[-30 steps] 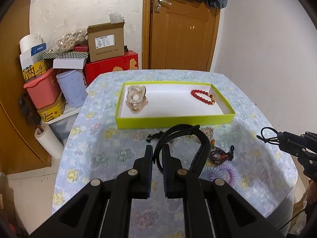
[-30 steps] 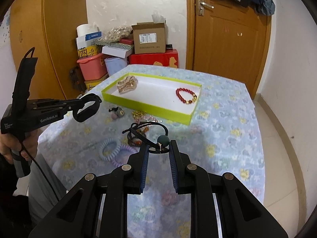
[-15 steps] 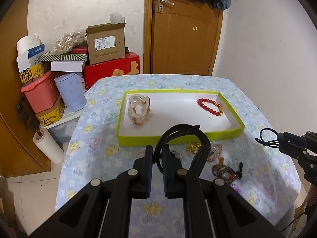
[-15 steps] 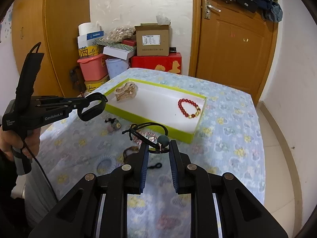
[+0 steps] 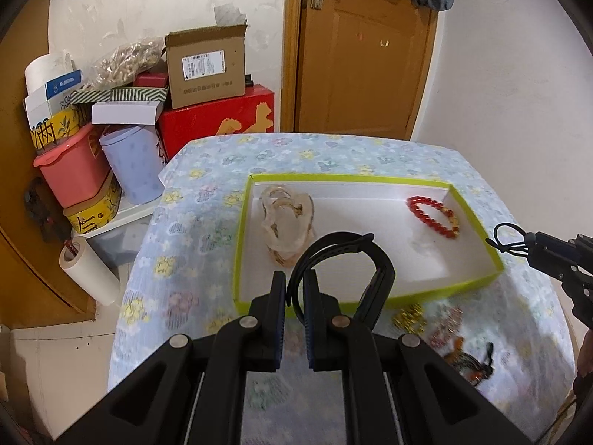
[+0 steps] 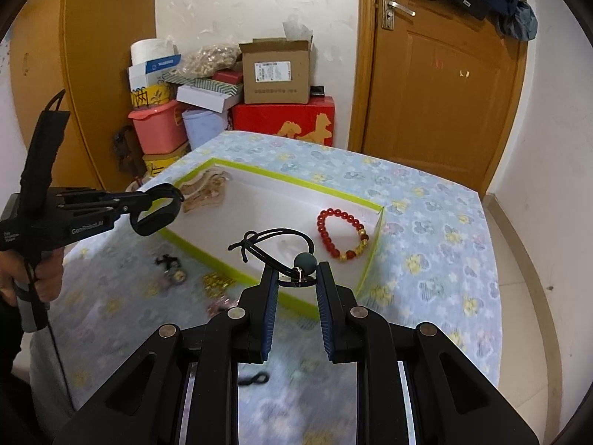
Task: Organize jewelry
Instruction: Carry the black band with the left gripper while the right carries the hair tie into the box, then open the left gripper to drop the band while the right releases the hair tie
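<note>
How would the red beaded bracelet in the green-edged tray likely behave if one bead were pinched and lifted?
The red beaded bracelet would probably sag into a limp loop, since it is separate strung beads. It looks light and small. Its round, glossy beads might slip or roll within the green-edged white tray.

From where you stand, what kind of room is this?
Probably a spare room in a home, used partly for storage. A table under a blue floral cloth stands before a brown wooden door, and a brown cardboard box tops tubs and boxes stacked in the corner.
</note>
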A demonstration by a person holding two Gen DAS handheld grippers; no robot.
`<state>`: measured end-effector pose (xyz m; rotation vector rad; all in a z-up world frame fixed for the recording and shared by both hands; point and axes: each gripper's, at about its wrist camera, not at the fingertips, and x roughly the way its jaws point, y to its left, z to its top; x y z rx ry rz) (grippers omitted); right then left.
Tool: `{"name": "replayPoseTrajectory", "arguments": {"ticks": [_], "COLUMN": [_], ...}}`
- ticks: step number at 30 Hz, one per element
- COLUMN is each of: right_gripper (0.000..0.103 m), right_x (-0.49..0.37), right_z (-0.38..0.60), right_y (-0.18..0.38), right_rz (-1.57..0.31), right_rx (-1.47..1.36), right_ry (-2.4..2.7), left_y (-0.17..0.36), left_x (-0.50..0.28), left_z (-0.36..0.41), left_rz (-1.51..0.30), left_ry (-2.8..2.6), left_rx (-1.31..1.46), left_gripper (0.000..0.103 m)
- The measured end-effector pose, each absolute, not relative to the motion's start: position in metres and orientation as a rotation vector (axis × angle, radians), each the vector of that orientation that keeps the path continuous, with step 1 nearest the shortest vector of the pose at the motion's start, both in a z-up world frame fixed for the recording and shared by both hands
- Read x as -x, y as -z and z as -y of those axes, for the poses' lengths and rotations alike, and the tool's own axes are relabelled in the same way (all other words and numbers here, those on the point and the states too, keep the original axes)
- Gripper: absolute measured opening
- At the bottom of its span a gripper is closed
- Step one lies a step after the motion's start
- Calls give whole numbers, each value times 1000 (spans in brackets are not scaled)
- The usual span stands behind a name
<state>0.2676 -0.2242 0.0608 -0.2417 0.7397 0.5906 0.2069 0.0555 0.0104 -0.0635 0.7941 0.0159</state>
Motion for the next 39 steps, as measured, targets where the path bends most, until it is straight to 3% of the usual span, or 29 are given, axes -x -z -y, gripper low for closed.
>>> {"name": "replayPoseTrajectory", "arguments": {"ticks": [19, 39], "right_gripper": [21, 22], "right_x": [-327, -329], "right_z": [214, 205], "right_y": [-15, -1], "right_rz": [-862, -910], "right_rx": [251, 300], "right_ry": [-566, -525], "left_y": [27, 32], "left_x": [-265, -265], "left_z": [-53, -59], "left_rz": [-920, -920], "left_ry": [-7, -94], "left_rx": [44, 0], "left_gripper": [9, 12]}}
